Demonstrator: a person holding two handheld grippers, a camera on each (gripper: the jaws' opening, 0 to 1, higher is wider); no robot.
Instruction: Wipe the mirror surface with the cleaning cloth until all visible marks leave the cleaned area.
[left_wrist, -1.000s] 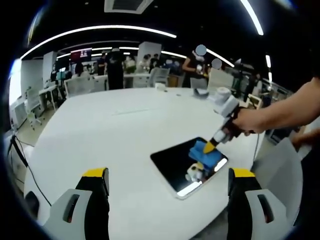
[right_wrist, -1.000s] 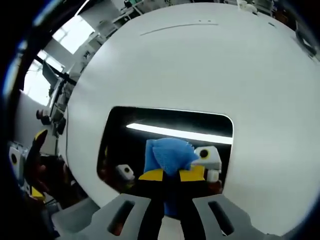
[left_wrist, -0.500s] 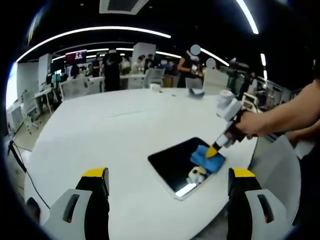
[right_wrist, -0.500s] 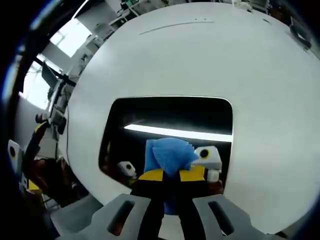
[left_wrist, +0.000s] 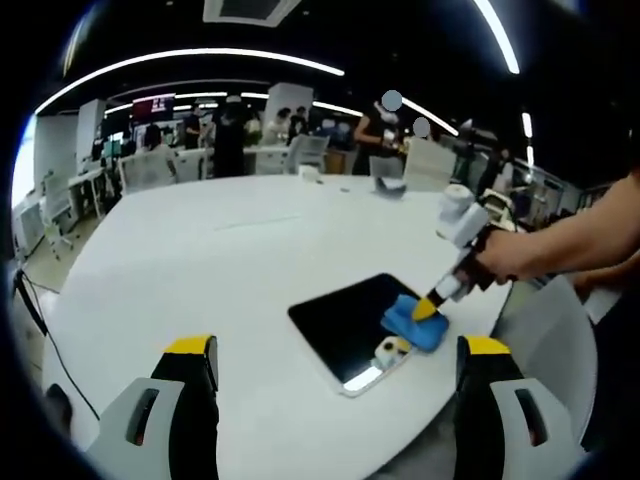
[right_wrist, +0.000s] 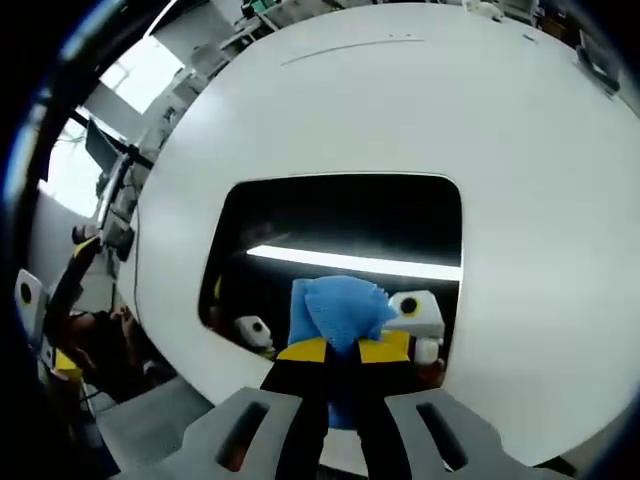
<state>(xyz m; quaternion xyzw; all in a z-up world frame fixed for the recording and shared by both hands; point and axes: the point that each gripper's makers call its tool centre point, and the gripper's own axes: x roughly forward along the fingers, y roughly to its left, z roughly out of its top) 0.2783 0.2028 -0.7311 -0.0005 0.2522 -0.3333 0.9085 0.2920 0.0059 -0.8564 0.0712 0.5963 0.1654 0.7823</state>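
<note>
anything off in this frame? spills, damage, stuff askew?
Nothing stands out. The mirror lies flat on the white table, near its edge, with no visible cracks or spills. The right gripper is shut on the blue cloth, pressed to the glass. The left gripper hangs open.

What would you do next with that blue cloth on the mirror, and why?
Probably sweep the blue cloth away from this edge, across the mirror. The right gripper holds it pinched near the mirror's close edge, and most of the dark glass lies beyond it. The left gripper hangs open.
</note>
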